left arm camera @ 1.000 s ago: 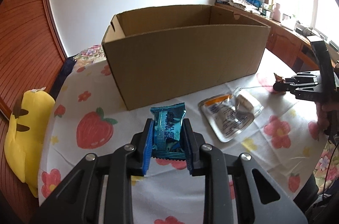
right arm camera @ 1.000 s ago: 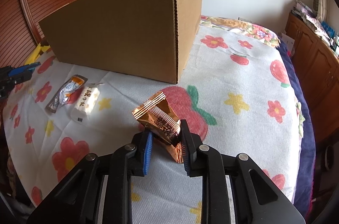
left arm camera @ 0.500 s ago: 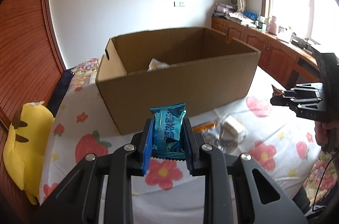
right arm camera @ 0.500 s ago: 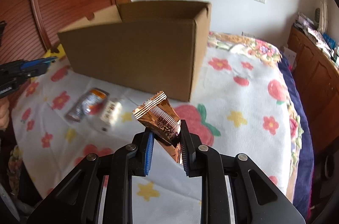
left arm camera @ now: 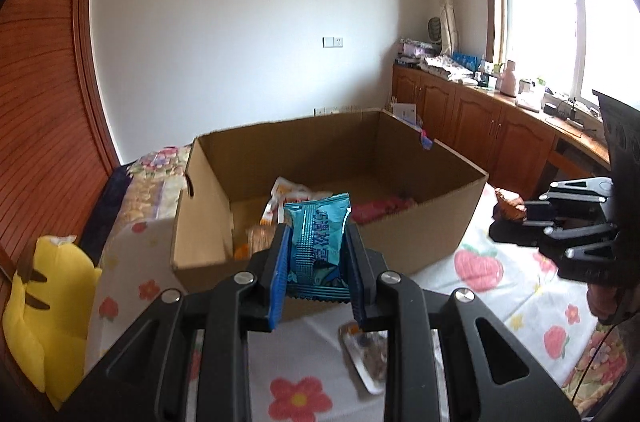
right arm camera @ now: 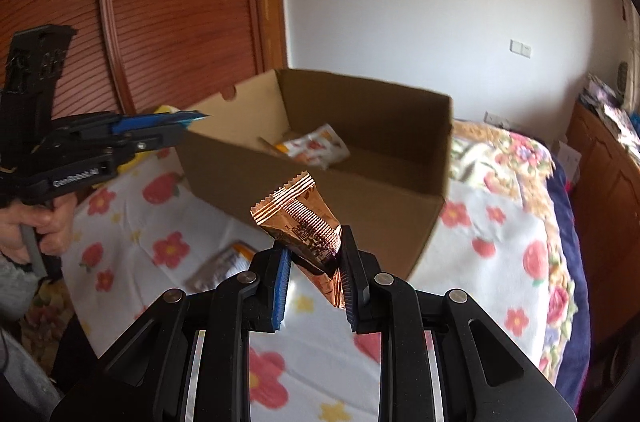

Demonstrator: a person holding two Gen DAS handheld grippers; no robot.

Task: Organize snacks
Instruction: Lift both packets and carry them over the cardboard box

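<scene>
Left gripper (left arm camera: 318,254) tilted downward, raised above the flowered cloth (left arm camera: 520,286), clamped on an upright blue snack packet (left arm camera: 318,238) just in front of the open cardboard box (left arm camera: 400,250). Right gripper (right arm camera: 314,266) likewise angled down, pinching a copper foil packet (right arm camera: 300,222) near the box's corner. Fingers of a hand (right arm camera: 36,226) wrapped around the left handle. Several packets lying inside the box

Blue packet (left arm camera: 318,238) and copper packet (right arm camera: 306,222) held above open box (left arm camera: 424,222).

matt cardboard box (left arm camera: 424,242), glossy foil pkt (right arm camera: 304,226)
</scene>
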